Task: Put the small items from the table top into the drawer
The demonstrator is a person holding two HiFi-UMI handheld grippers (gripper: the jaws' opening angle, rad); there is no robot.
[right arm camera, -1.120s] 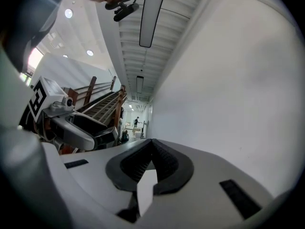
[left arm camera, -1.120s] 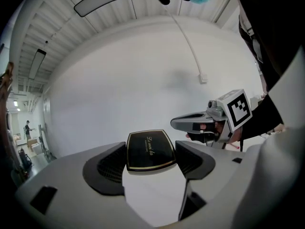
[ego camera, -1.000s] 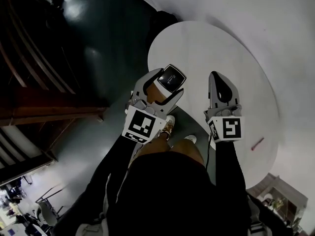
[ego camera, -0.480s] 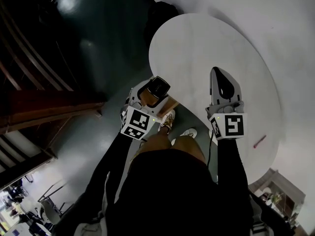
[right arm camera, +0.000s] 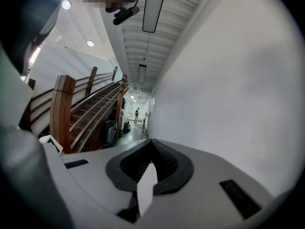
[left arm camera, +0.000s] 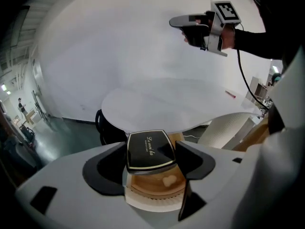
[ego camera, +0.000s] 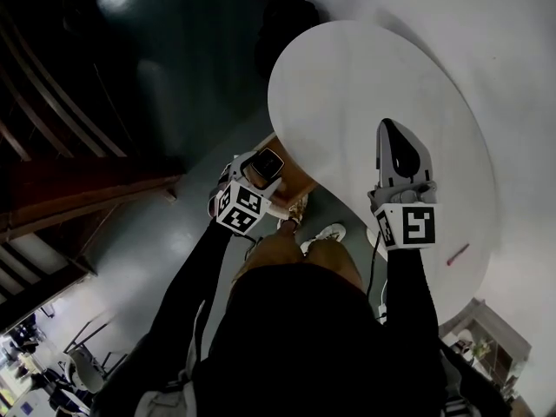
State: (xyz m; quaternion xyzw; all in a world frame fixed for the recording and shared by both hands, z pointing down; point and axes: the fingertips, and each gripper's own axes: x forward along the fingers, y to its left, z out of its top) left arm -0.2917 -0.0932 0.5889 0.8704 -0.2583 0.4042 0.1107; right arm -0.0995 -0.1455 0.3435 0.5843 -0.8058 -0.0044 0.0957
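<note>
Counter (ego camera: pixel 365 85) is round and white, set against a white wall (right arm camera: pixel 228 80), with a dark glossy floor (ego camera: pixel 174 85) on its far side from that wall and a wooden staircase (right arm camera: pixel 71 113) running off down a lit corridor. The left gripper (ego camera: pixel 261 170) hangs off the counter's edge, and its fingers (left arm camera: pixel 193 159) are pinching a small black box (left arm camera: pixel 147 149) with gold script on its lid, held flat and level. Directly below those fingers is the open drawer (left arm camera: pixel 157 187), brown wood inside with a pale ribbed rim. On its floor, just under the held box, lies a small pale thing (left arm camera: pixel 167 180), perhaps a scrap or a sweet; the view is too soft to tell which. Beyond the left fingers the counter top spreads out bare except for a thin red item (left arm camera: pixel 230 94) lying near the edge, well apart from both pairs of fingers. The right gripper (ego camera: pixel 393 133) is raised above the counter, its fingers (right arm camera: pixel 162 163) pressed together with nothing between them and pointing along the wall towards the corridor.
</note>
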